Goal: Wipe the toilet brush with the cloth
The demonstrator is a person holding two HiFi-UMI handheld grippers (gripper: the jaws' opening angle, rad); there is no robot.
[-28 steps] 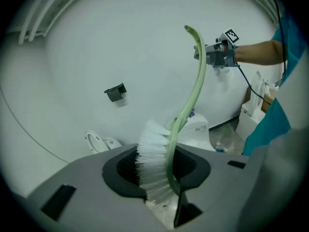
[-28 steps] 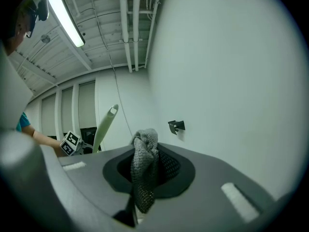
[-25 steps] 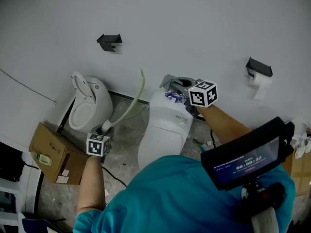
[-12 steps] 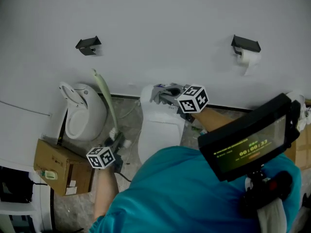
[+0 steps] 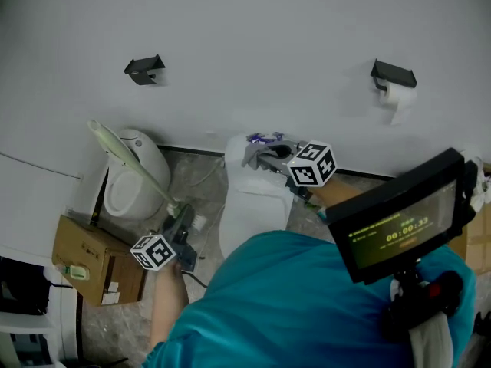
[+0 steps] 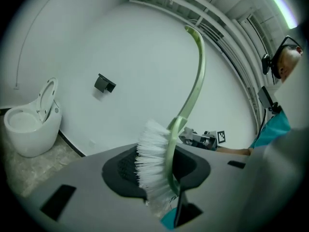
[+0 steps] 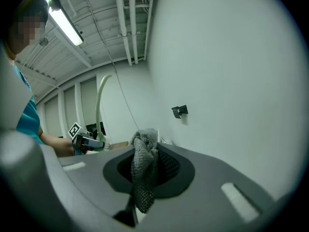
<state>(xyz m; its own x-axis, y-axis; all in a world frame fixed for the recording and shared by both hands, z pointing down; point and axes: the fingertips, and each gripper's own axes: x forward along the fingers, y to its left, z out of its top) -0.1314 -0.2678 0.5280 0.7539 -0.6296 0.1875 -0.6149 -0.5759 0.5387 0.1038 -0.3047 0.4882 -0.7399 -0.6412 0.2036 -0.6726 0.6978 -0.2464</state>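
Observation:
The toilet brush has a long pale green handle (image 5: pixel 130 163) and white bristles (image 6: pixel 150 170). My left gripper (image 5: pixel 182 227) is shut on its head end, low at the left, and the handle slants up and to the left. In the left gripper view the bristles sit between the jaws and the handle (image 6: pixel 194 76) curves upward. My right gripper (image 5: pixel 267 155) is shut on a grey knitted cloth (image 7: pixel 144 168) over the toilet tank (image 5: pixel 257 186). The cloth (image 5: pixel 255 152) hangs bunched from its jaws. The two grippers are apart.
A white toilet (image 5: pixel 249 221) stands in the middle below the wall. A second white bowl (image 5: pixel 134 179) is at the left, with a cardboard box (image 5: pixel 88 259) in front of it. A paper holder with a roll (image 5: pixel 397 83) and a black bracket (image 5: pixel 144 68) hang on the wall.
The brush handle has swung from pointing up-right to up-left as my left gripper rolled and shifted. My right gripper still holds the cloth over the tank.

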